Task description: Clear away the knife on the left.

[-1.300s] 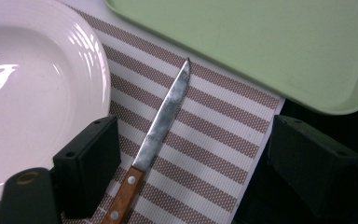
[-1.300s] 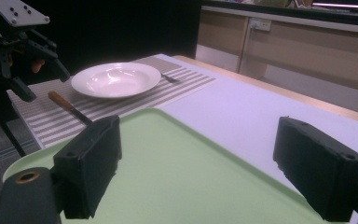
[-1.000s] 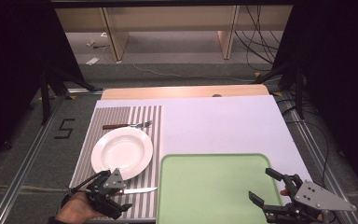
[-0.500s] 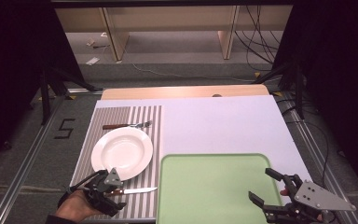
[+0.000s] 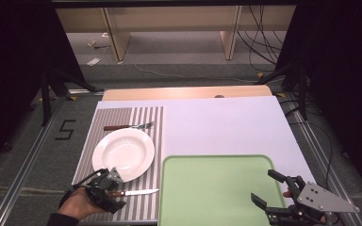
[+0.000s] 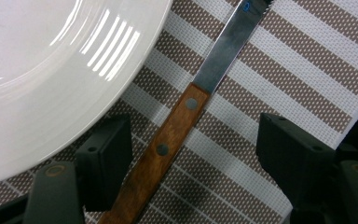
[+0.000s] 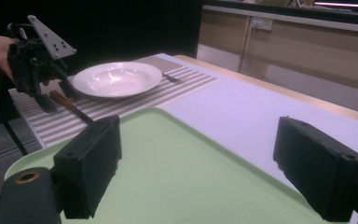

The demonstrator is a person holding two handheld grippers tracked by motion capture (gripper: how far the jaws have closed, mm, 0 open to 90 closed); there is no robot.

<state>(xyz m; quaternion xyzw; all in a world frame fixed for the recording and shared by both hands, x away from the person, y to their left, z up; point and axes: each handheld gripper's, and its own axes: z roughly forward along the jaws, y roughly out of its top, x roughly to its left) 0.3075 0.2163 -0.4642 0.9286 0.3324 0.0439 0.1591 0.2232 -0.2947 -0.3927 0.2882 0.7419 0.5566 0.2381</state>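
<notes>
A knife (image 5: 136,192) with a wooden handle (image 6: 168,140) lies on the striped placemat (image 5: 146,122), just in front of the white plate (image 5: 123,154). My left gripper (image 5: 106,186) is open and low over the mat, one jaw on each side of the handle and neither touching it. In the left gripper view (image 6: 193,154) the plate's rim (image 6: 51,70) sits close to the left jaw. My right gripper (image 5: 265,187) is open and holds nothing, above the right part of the green tray (image 5: 217,188). The right gripper view (image 7: 200,163) looks across the tray (image 7: 191,154) to the plate (image 7: 116,78), the knife (image 7: 70,106) and the left gripper (image 7: 57,99).
A fork (image 5: 129,126) with a wooden handle lies on the mat beyond the plate. A pale sheet (image 5: 226,127) covers the table to the right of the mat. Wooden furniture legs and cables stand on the floor beyond the table's far edge.
The left gripper has shifted slightly at the knife's handle. The knife, the plate and the right gripper have held their places.
</notes>
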